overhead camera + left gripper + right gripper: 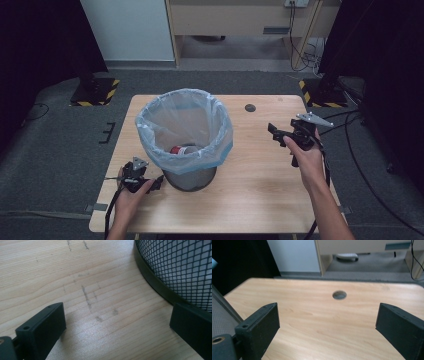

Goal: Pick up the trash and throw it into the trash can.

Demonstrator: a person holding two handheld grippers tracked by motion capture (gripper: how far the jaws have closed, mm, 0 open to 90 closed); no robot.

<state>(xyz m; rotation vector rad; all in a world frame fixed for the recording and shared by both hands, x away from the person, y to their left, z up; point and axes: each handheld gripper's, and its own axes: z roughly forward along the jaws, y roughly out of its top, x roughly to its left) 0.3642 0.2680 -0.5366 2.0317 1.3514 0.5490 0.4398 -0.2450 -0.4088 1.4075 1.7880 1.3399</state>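
Note:
A black mesh wastebasket (190, 179) with a pale blue plastic liner (186, 125) stands left of the middle of the wooden table (260, 190). A red and white container (179, 149) lies at its bottom. My left gripper (159, 181) rests low beside the basket's base. In the left gripper view it (117, 315) is open over bare wood, with its right jaw close to the basket's mesh wall (180, 265). My right gripper (274, 131) hovers over the table's right side. It (327, 315) is open with nothing between the jaws, and the basket (222, 315) is at that view's left edge.
A round cable hole (250, 107) (339, 294) sits near the table's far edge. Stand bases with yellow and black stripes (95, 91) (320, 92) are on the grey floor on both sides. Cables (360, 165) trail on the right. A wooden desk (240, 20) stands behind.

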